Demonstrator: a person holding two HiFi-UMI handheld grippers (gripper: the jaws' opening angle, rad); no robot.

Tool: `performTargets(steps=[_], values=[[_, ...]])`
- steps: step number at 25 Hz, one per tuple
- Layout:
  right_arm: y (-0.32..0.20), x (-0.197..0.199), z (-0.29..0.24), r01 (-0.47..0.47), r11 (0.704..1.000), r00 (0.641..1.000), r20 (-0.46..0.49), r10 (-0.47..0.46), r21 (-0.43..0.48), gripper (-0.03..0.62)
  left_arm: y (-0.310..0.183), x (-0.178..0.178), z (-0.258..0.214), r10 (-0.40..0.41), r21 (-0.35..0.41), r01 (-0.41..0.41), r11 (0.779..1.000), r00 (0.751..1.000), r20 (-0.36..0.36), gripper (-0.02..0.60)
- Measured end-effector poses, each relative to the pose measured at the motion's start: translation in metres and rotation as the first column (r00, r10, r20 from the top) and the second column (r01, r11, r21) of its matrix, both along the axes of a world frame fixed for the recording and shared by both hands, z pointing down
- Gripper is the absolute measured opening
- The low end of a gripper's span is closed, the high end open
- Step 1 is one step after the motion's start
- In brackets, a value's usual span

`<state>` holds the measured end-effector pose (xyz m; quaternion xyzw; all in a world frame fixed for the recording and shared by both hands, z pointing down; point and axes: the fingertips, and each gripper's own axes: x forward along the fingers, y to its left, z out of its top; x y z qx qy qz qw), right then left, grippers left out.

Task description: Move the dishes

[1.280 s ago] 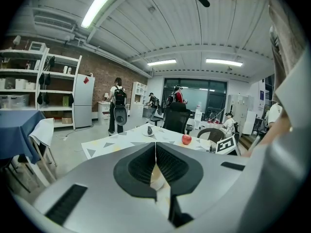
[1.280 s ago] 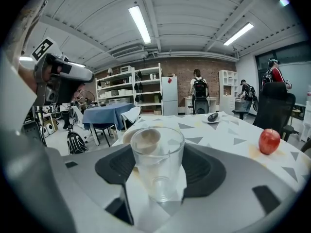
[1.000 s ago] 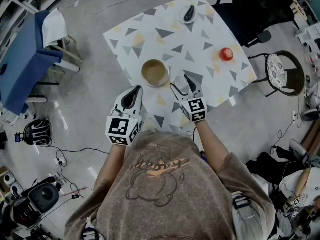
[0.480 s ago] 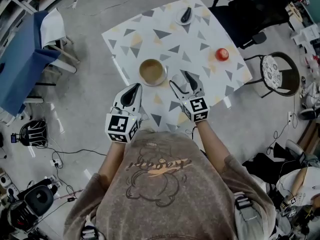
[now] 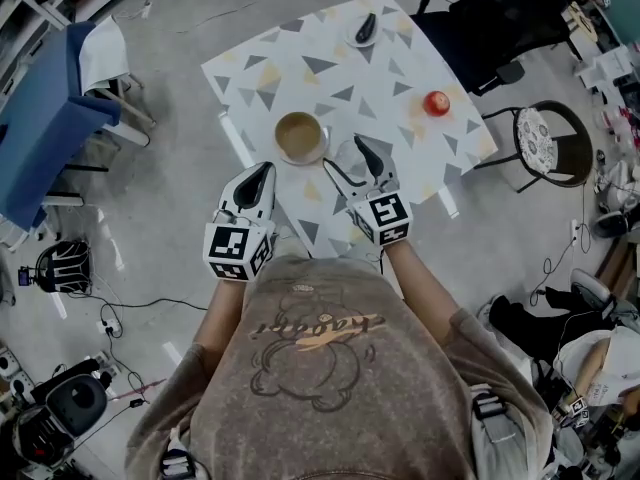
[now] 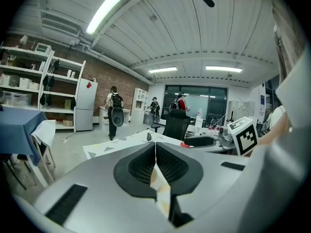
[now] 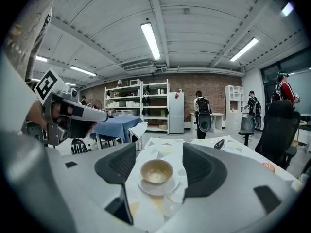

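Progress is looking slight, judging by how things are lying. The cup [image 7: 156, 171] is sitting on its saucer [image 7: 147, 188] near the person's edge of the counter [image 5: 300, 68], and neither is being held. Farther across, a small plate [image 5: 356, 39] carrying a dark object [image 5: 367, 25] is resting close to the far edge. A red round thing [image 5: 436, 103] is lying toward the right side, well apart from both. Nothing is looking stacked or gathered, so I am judging every dish as not yet moved.

The right tool [image 5: 342, 151] is hovering over the counter just beside the saucer, its jaws standing wide apart and gripping nothing. In the right gripper view the cup and saucer are showing between the jaws but beyond them, untouched. A faint clear shape [image 7: 174, 197], perhaps a glass, is sitting just nearer than the saucer; I cannot tell for sure. The left tool [image 5: 262, 173] is hanging at the counter's near edge, jaws pressed together on nothing.

What is remaining, as I am reading it, is everything: closing on the cup and saucer, carrying them, then dealing with the plate.
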<state>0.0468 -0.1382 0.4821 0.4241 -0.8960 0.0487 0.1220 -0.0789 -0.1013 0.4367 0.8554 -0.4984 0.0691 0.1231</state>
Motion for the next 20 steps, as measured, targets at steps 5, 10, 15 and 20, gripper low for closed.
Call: performTargets(steps=[5,10,15,20], values=[[0.019,-0.005,-0.001,0.029,0.999,1.000,0.005,-0.029,-0.014,0.290,0.012,-0.001,-0.003,-0.033,0.009,0.033,0.999,0.999,0.001,0.020],[0.032,-0.010,0.003,0.066,0.997,0.998,-0.013,-0.066,-0.040,0.281,0.021,-0.001,-0.004,-0.067,0.015,0.067,0.998,0.998,0.004,0.020],[0.037,-0.014,0.005,0.065,0.996,0.998,-0.018,-0.066,-0.054,0.270,0.021,0.000,-0.011,-0.049,0.038,0.049,0.998,0.999,0.006,0.020],[0.034,-0.022,0.007,0.009,0.998,1.000,-0.012,-0.009,-0.060,0.267,0.012,-0.008,-0.014,0.010,0.047,-0.011,0.999,1.000,0.010,0.019]])
